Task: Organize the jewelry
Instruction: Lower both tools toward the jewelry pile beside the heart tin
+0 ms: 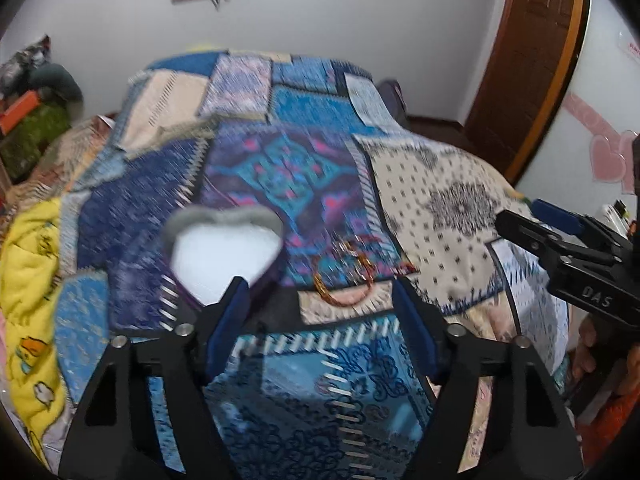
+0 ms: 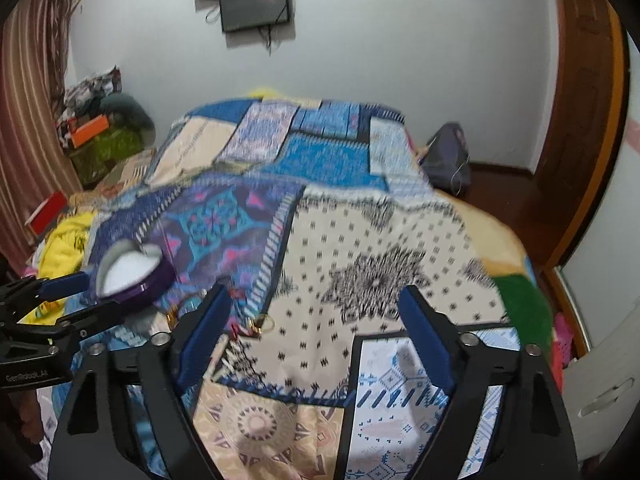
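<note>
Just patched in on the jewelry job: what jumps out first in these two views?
The bright patchwork quilt fills both views. On it sits an open heart-shaped box with a white inside, with gold bangles lying just right of it. Both grippers, left and right, are open and hold nothing.

The left hand-held gripper (image 1: pixel 320 312) has matte black angular arms, silver screws at the joints and blue finger pads (image 1: pixel 228 332). The right hand-held gripper (image 2: pixel 316 328) looks the same; seen from the left camera, its body bears white "DAS" lettering.
</note>
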`<control>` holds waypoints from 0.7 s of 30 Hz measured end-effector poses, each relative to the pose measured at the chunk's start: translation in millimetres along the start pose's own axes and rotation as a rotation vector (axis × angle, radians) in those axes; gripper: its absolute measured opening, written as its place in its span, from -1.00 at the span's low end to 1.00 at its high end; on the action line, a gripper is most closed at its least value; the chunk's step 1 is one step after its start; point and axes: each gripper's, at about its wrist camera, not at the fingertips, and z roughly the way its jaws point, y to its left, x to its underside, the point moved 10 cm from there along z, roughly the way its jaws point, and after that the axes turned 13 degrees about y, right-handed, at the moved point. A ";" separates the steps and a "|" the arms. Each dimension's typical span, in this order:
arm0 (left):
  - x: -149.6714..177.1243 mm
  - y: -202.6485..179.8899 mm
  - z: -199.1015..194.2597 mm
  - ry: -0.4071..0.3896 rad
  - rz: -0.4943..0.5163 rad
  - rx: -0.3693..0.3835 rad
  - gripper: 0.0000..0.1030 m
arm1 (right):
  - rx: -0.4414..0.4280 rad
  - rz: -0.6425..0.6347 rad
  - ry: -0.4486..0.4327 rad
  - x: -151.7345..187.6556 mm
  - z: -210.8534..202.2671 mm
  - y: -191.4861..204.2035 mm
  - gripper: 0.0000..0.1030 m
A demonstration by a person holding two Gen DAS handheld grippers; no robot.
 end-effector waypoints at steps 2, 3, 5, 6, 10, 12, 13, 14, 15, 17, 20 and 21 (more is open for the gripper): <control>1.9 -4.2 11.5 0.034 0.003 0.024 0.13 | -0.035 -0.012 0.029 5.0 9.3 4.7 0.36; 2.3 -5.9 17.0 0.048 0.005 0.036 0.02 | -0.052 -0.018 0.041 7.0 13.1 6.9 0.34; 2.3 -7.8 23.1 0.067 0.005 0.058 -0.16 | -0.077 -0.029 0.058 9.8 18.6 10.4 0.29; 1.4 -10.3 27.5 0.078 0.006 0.076 -0.26 | -0.087 -0.032 0.064 9.9 21.6 11.6 0.27; -4.0 -17.0 34.5 0.086 0.023 0.108 -0.43 | -0.144 -0.052 0.103 12.6 34.7 20.0 0.21; -7.6 -20.9 39.4 0.091 0.037 0.117 -0.54 | -0.161 -0.061 0.120 14.0 40.1 23.5 0.16; -8.6 -22.2 42.1 0.097 0.043 0.120 -0.60 | -0.166 -0.065 0.127 14.2 42.7 24.7 0.13; -9.5 -23.1 44.6 0.103 0.048 0.121 -0.60 | -0.174 -0.071 0.136 14.9 45.9 26.4 0.09; -10.8 -24.3 47.7 0.107 0.052 0.121 -0.61 | -0.180 -0.073 0.142 15.3 48.0 26.9 0.04; -12.6 -24.3 53.1 0.114 0.059 0.112 -0.62 | -0.199 -0.073 0.159 16.7 53.9 29.1 -0.03; -14.2 -23.7 59.5 0.121 0.066 0.102 -0.64 | -0.218 -0.067 0.179 16.8 60.2 30.0 -0.16; -14.9 -23.6 61.9 0.123 0.069 0.099 -0.64 | -0.228 -0.065 0.183 16.8 62.5 30.3 -0.21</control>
